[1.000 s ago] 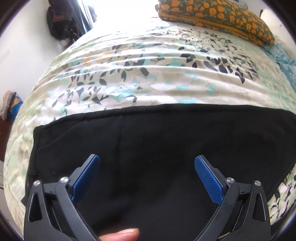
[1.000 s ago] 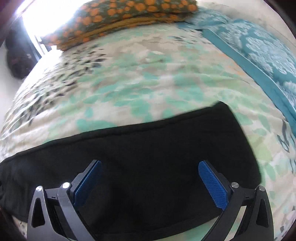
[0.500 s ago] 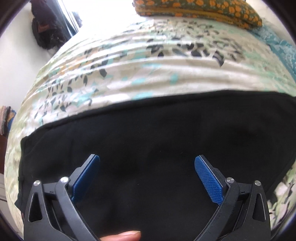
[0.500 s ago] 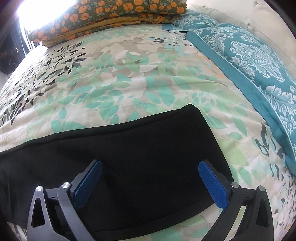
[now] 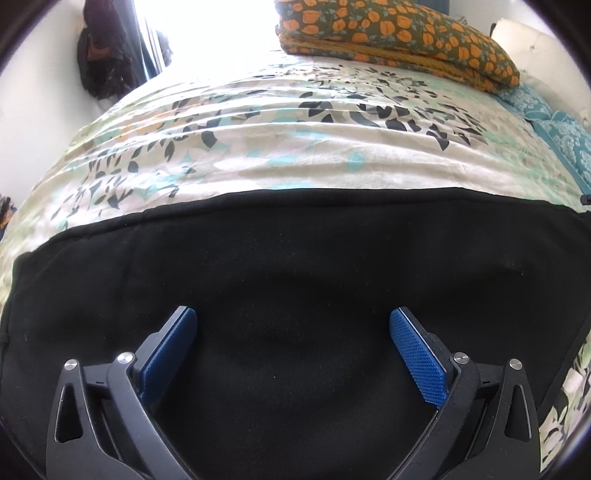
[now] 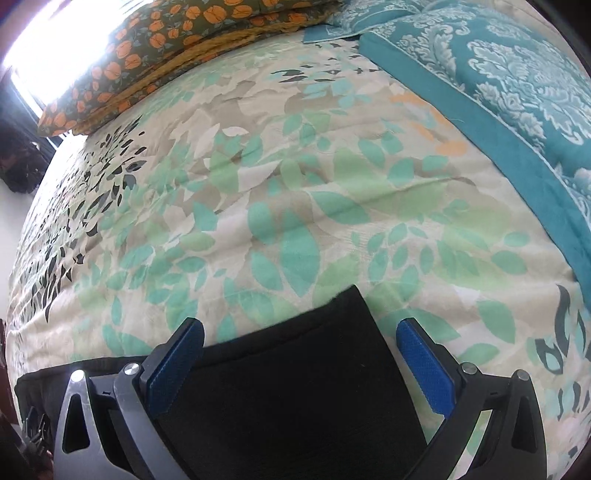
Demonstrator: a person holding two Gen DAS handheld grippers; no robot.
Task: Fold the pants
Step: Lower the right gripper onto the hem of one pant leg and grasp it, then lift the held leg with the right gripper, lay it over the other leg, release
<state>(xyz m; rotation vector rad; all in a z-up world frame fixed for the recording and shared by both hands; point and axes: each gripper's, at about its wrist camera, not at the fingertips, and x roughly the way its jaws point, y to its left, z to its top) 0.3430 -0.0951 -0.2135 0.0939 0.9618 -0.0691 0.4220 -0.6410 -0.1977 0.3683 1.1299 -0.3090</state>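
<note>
Matt black cloth pants (image 5: 295, 266) (fleece, seemingly)

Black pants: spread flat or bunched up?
Spread flat: the black pants lie as one smooth band across the leaf-print bedspread, both grippers open above them.

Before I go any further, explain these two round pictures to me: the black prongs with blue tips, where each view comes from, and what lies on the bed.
No robot here: a person holds a pair of hand-held tongs in each hand, with a fisheye camera on each looking along its fingers. One picture comes from the left tongs, the other from the right tongs. Both are open and hold nothing. Under them black pants lie flat on a leaf-print bedspread. Beyond lie an orange-flowered pillow and a teal patterned cover.
</note>
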